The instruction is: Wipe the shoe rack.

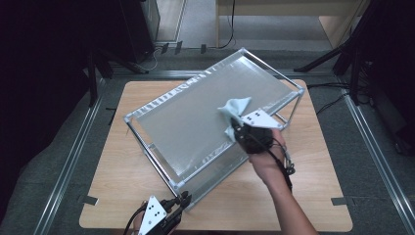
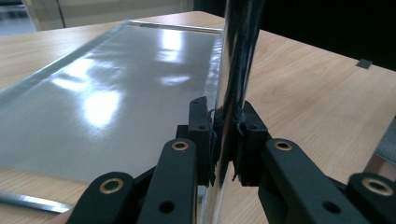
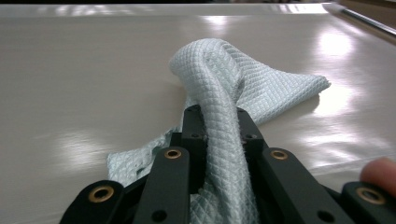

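A metal rack with a grey top shelf point(image 1: 205, 117) stands askew on the wooden table. A pale blue waffle-weave cloth point(image 1: 234, 110) lies bunched on the shelf's right part. My right gripper point(image 1: 241, 128) is shut on the cloth point(image 3: 219, 116), which runs up between its jaws and spreads onto the shelf point(image 3: 93, 70) beyond. My left gripper point(image 1: 183, 199) sits at the rack's near corner, shut on the upright chrome post point(image 2: 233, 74), its pads pressed on either side. The lower shelf point(image 2: 112, 93) stretches away to the left of that post.
The wooden table point(image 1: 137, 196) has bare strips left and right of the rack. Metal floor rails point(image 1: 73, 147) run along both sides. Dark stand legs and cables point(image 1: 337, 58) lie beyond the far edge.
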### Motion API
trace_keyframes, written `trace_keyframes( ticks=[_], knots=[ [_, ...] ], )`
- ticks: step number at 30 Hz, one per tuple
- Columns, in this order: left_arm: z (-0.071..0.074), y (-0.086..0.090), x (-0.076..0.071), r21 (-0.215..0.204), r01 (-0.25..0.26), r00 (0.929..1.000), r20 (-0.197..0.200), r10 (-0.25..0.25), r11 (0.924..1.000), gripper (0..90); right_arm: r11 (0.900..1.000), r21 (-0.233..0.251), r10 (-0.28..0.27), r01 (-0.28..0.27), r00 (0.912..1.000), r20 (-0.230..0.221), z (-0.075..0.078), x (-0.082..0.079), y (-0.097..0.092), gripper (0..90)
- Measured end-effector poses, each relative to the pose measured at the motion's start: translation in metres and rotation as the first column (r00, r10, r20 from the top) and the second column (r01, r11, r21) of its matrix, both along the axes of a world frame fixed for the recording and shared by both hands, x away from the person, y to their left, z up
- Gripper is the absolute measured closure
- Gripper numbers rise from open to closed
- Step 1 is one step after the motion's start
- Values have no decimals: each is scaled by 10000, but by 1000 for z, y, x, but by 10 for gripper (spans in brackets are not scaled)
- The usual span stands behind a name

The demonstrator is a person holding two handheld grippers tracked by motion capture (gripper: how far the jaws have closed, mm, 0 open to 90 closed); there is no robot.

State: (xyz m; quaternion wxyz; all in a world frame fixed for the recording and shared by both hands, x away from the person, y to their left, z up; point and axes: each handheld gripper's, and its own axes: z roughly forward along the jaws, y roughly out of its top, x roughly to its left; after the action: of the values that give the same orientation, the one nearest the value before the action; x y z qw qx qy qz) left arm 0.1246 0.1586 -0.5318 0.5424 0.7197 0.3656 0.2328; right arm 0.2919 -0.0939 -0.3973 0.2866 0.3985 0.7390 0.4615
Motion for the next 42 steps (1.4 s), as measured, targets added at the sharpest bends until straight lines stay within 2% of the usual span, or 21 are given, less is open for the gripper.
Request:
trace_keyframes(
  ticks=[4, 5, 9, 14, 17, 21, 23, 26, 27, 29, 31, 33, 34, 36, 37, 39, 40, 41, 42],
  knots=[
    [-1, -4, 1, -85, 124, 9999, -35, -124, 9999, 807, 9955, -233, 919, -917, 9957, 67, 0, -22, 28, 794],
    [-1, -5, 2, -94, 134, 9999, -50, -134, 9999, 806, 9916, -313, 1262, -1258, 9919, 109, 0, -32, 37, 794],
    [-1, -13, 1, -112, -20, 10000, -1, 20, 9999, 807, 9771, -618, 2051, -2034, 9785, 234, 0, -57, 60, 797],
    [-1, -22, 3, -9, 10, 10000, 36, -10, 10000, 810, 9648, -536, 2587, -2575, 9658, 166, 0, -67, 76, 799],
    [0, -30, 6, 167, 262, 9996, 127, -264, 9995, 811, 9564, -470, 2893, -2884, 9571, 148, 0, -67, 79, 798],
    [0, -43, 15, 156, 178, 9998, 115, -180, 9997, 811, 9549, -348, 2955, -2949, 9552, 139, 2, -66, 73, 794],
    [0, -48, 19, 131, 180, 9998, 91, -181, 9998, 810, 9355, -353, 3520, -3516, 9360, 44, 4, -70, 64, 792],
    [0, -52, 23, 116, 155, 9998, 95, -156, 9998, 810, 9314, -460, 3620, -3612, 9321, 100, 8, -77, 52, 784],
    [0, -53, 25, 114, 84, 9999, 89, -85, 9999, 809, 9352, -421, 3526, -3516, 9355, 213, 10, -79, 45, 782],
    [1, -54, 28, 92, -18, 10000, 52, 18, 10000, 802, 9481, -28, 3177, -3179, 9471, 463, 14, -81, 25, 779],
    [2, -53, 27, 28, 115, 9999, 51, -115, 9999, 753, 9671, 300, 2503, -2526, 9659, 665, 15, -81, 3, 778],
    [4, -49, 23, 94, 524, 9986, 113, -525, 9986, 665, 9793, 738, 1836, -1886, 9805, 697, 12, -77, -22, 778],
    [5, -48, 21, 161, 702, 9974, 165, -705, 9974, 621, 9871, 946, 1232, -1292, 9901, 673, 8, -74, -39, 777],
    [8, -41, 12, 243, 1091, 9936, 262, -1097, 9937, 545, 9934, 1068, 378, -427, 9982, 472, -5, -68, -67, 769],
    [9, -37, 8, 171, 1146, 9929, 310, -1151, 9933, 526, 9966, 813, -137, 103, 9990, 418, -15, -65, -79, 766],
    [11, -25, 2, 27, 1170, 9925, 356, -1170, 9931, 499, 9925, 616, -1052, 1056, 9944, -108, -40, -57, -105, 760],
    [12, -18, 0, -148, 1095, 9935, 316, -1090, 9939, 489, 9871, 427, -1531, 1544, 9877, -327, -54, -53, -117, 758],
    [12, -9, -2, -341, 1016, 9946, 264, -1007, 9942, 486, 9782, 358, -2021, 2047, 9771, -659, -68, -50, -129, 758],
    [12, -4, -3, -410, 938, 9953, 268, -927, 9947, 481, 9662, 519, -2460, 2526, 9632, -1087, -84, -46, -144, 758]
  ],
)
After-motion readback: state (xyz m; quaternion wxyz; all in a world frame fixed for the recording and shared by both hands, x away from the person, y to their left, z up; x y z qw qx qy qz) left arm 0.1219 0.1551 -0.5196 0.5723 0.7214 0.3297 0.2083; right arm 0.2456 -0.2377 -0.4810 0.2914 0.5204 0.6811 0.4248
